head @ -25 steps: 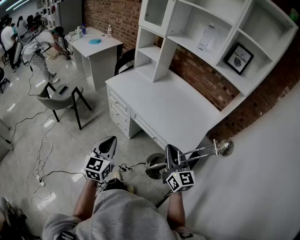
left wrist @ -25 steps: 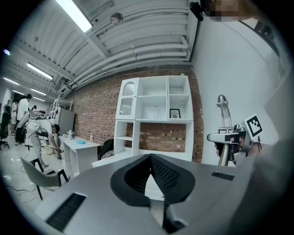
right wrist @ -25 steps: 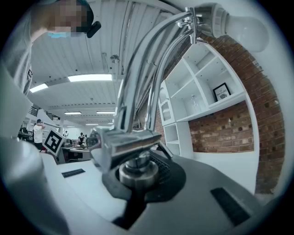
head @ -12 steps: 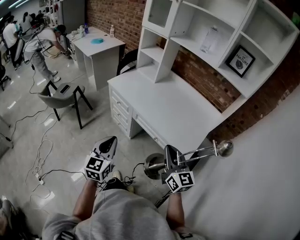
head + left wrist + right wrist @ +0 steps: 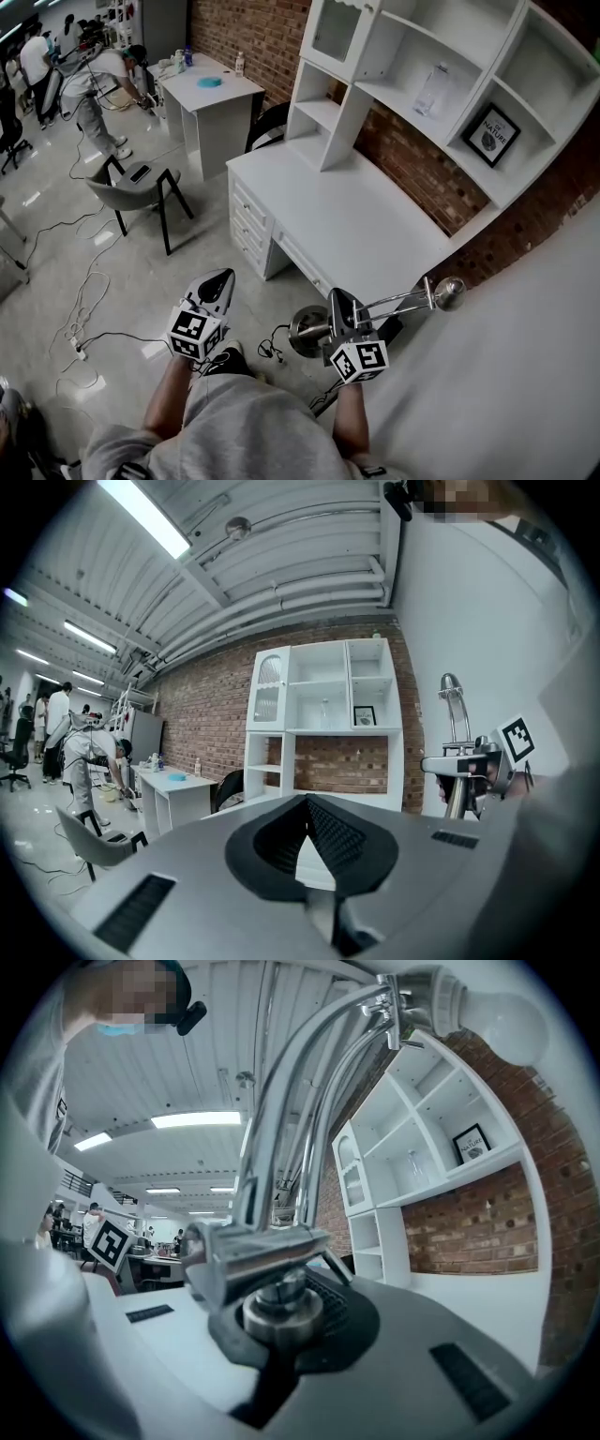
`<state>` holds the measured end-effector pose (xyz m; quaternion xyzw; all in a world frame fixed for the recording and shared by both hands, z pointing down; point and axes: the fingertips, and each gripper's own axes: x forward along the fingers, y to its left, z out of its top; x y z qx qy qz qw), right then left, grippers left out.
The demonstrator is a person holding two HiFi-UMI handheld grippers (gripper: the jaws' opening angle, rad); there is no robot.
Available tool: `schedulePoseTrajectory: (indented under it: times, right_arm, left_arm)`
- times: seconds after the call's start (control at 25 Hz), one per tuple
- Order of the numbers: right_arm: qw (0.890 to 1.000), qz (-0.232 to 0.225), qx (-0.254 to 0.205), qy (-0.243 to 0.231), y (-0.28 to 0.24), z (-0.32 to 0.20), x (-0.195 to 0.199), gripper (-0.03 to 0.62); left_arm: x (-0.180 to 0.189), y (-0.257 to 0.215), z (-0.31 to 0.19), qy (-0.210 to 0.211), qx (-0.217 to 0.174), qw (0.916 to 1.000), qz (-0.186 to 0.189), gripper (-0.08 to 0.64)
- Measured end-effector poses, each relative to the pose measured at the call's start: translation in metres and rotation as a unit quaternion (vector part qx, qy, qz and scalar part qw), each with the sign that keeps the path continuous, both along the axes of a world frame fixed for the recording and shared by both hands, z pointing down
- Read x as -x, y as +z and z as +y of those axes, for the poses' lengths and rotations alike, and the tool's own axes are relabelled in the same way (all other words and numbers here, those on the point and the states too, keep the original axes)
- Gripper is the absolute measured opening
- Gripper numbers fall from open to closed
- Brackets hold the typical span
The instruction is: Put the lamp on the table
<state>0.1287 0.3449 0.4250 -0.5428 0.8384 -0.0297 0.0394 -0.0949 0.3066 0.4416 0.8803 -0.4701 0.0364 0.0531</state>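
Left gripper [image 5: 221, 279] is being carried idle, jaws together, nothing between them. Lamp [image 5: 398, 301] is being held clear of the floor by right gripper [image 5: 338, 302], jaws clamped on the chrome stem at its joint block. It is being held just short of the near corner of the white table [image 5: 356, 225]. Judged: the metal is being taken as stiff and slick, round base [image 5: 306, 330] as the heavy end, bulb [image 5: 451, 293] as fragile. A hold low on the stem is being favoured.
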Motion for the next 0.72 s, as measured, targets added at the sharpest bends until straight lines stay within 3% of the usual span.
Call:
schedulePoseTrajectory:
  times: [0.36, 0.72]
  right_arm:
    - [1.0, 0.0, 0.008, -0.013, 0.017, -0.024, 0.007, 0.02]
    - [1.0, -0.018, 0.012, -0.018, 0.018, -0.065, 0.012, 0.02]
  left_arm:
    - [0.0, 0.008, -0.009, -0.007, 0.006, 0.9998, -0.016, 0.003]
    - [-0.002, 0.012, -0.051, -0.005, 0.014, 0.9997, -0.019, 0.003]
